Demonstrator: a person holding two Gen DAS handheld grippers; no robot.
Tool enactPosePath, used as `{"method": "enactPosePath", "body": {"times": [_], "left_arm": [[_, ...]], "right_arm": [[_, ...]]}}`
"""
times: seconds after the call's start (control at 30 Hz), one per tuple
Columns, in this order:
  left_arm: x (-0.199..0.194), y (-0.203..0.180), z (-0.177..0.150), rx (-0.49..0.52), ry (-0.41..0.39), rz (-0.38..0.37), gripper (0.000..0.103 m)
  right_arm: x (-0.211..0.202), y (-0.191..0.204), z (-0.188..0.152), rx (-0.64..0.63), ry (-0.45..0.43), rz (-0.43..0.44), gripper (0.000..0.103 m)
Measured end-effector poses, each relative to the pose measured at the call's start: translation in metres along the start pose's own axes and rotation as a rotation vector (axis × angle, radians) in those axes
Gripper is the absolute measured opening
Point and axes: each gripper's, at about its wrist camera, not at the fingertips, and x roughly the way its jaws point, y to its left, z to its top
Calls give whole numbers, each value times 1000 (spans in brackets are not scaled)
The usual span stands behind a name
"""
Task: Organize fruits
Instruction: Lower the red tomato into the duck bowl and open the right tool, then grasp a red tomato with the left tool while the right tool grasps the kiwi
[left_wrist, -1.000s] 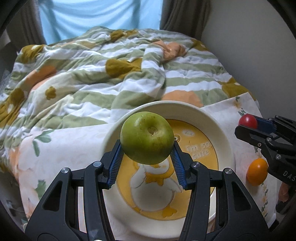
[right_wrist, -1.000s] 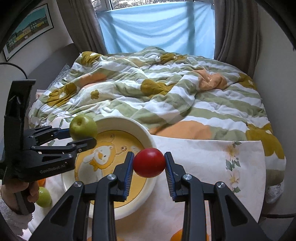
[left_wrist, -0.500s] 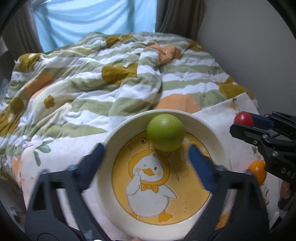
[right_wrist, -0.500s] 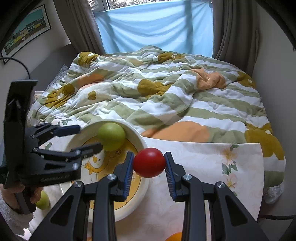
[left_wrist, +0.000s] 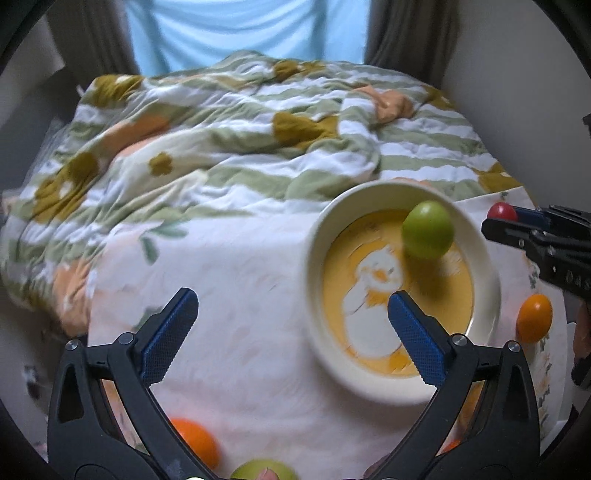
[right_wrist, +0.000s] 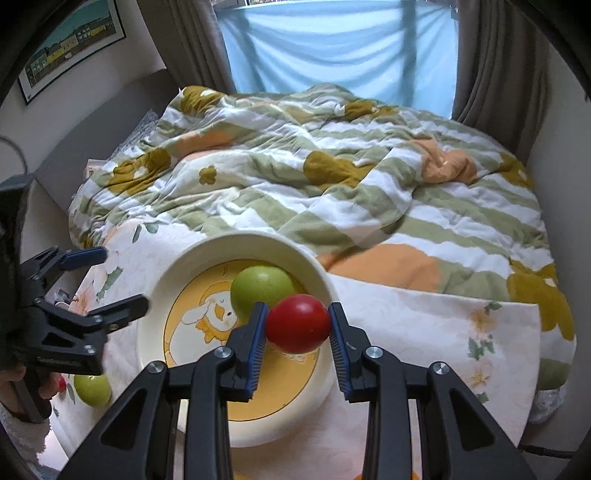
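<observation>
Left gripper (left_wrist: 291, 314) jaws spread wide, nothing between them, just floral cloth (left_wrist: 240, 295) under the gap; its right blue pad (left_wrist: 413, 336) overlaps the near-left part of the bowl (left_wrist: 314, 266) in the left wrist view. Bowl is cream with a yellow duck print inside, sits ahead and to the right of the left gripper. Green apple (left_wrist: 427, 229) lies inside the bowl at its far right side, on the yellow floor near the rim, free of both grippers. Right gripper (right_wrist: 298, 325) is clamped on a red fruit (right_wrist: 298, 323), blue pads pressing both sides, held over the near-right part of the bowl, just in front of the green apple in the right wrist view. From the left wrist view the right gripper comes in at the right edge with the red fruit at its tip, beyond the bowl rim. Orange fruit (left_wrist: 533, 317) on the cloth just right of the bowl, below the right gripper. Another orange fruit (left_wrist: 195, 441) close under the left gripper's left finger, and a second green fruit (left_wrist: 262, 469) at the bottom edge, partly cut off. Right wrist view shows a green fruit (right_wrist: 92, 389) on the cloth below the left gripper, left of the bowl. Striped green and white quilt (right_wrist: 332, 184) bunched behind the bowl. Left wrist view is motion-blurred.
</observation>
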Motion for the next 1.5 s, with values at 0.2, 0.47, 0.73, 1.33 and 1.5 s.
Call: {"method": "enactPosePath", "body": {"times": [0.2, 0.47, 0.73, 1.33, 1.5], "left_arm": [[-10, 20, -19, -49, 9, 14, 103], [-18, 23, -31, -85, -2, 9, 103], [-27, 24, -34, -91, -14, 10, 103], [-107, 32, -46, -53, -111, 17, 103], [-144, 49, -66, -47, -149, 30, 103]], "right_arm": [[16, 1, 0, -10, 36, 2, 31], [25, 11, 0, -84, 66, -42, 31], [20, 13, -5, -110, 45, -53, 102], [-79, 46, -23, -54, -104, -167, 103], [-118, 71, -41, 2, -140, -179, 103]]}}
